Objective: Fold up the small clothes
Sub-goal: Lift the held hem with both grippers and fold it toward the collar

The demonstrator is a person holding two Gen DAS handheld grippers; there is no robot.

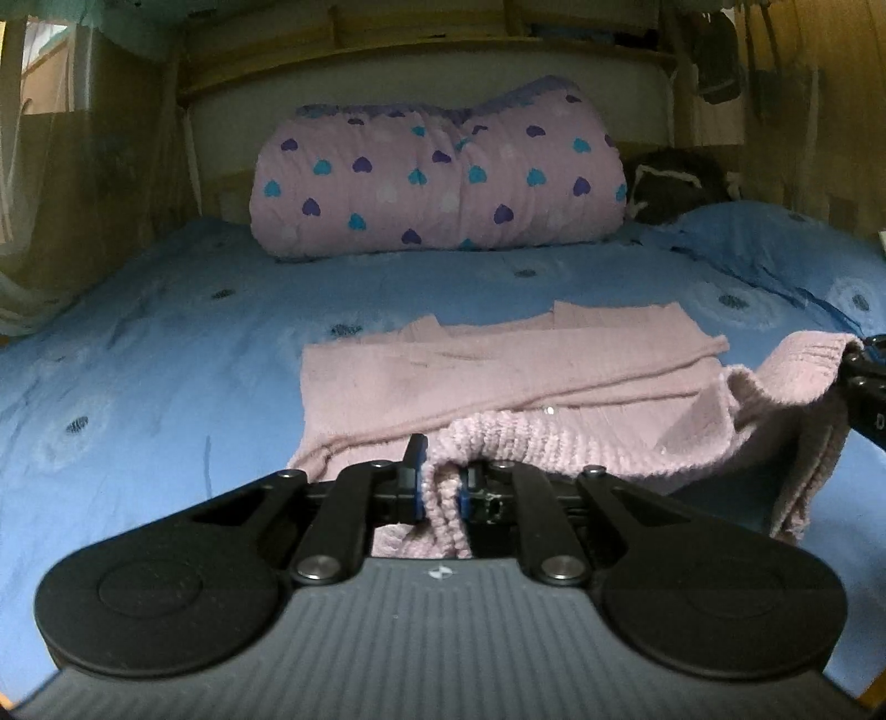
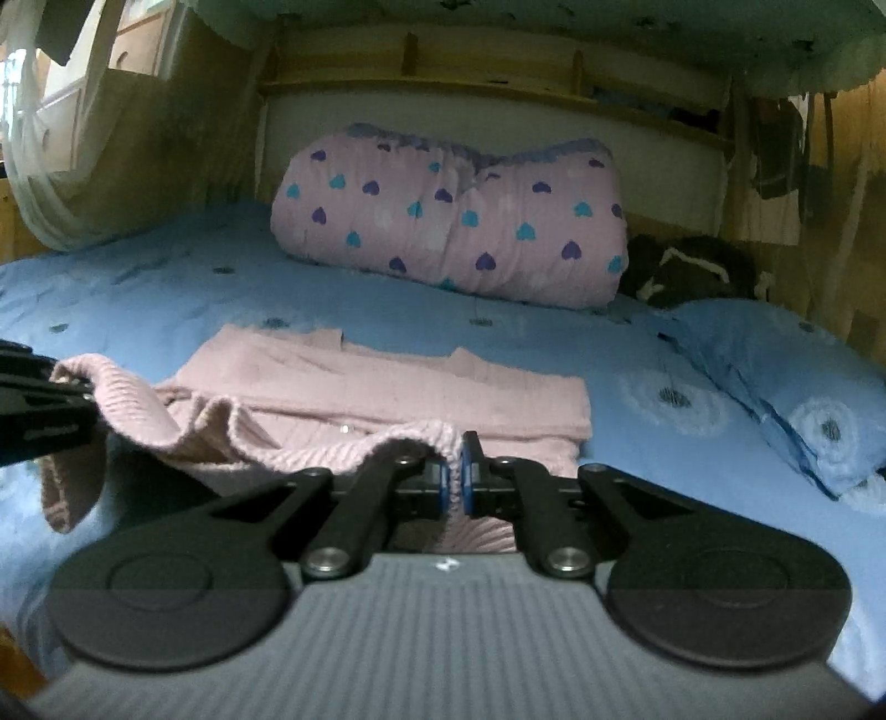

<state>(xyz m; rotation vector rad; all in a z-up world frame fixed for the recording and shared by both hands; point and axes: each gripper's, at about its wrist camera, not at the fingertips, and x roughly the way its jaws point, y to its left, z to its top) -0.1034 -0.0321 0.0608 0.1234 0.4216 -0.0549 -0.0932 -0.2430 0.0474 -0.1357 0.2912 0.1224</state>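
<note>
A small pink knit sweater (image 1: 498,376) lies on the blue bedsheet (image 1: 138,360), its far part flat with the sleeves folded in. My left gripper (image 1: 440,487) is shut on the ribbed hem at its near left corner and holds it raised. My right gripper (image 2: 455,471) is shut on the same hem at the near right corner, also raised. The sweater (image 2: 387,387) sags between the two grippers. The right gripper shows at the right edge of the left wrist view (image 1: 864,382); the left gripper shows at the left edge of the right wrist view (image 2: 39,404).
A rolled pink quilt with hearts (image 1: 437,171) lies at the head of the bed. A blue pillow (image 2: 786,387) sits at the right, a dark garment (image 2: 686,271) behind it. Wooden walls and a headboard shelf (image 1: 421,50) enclose the bed.
</note>
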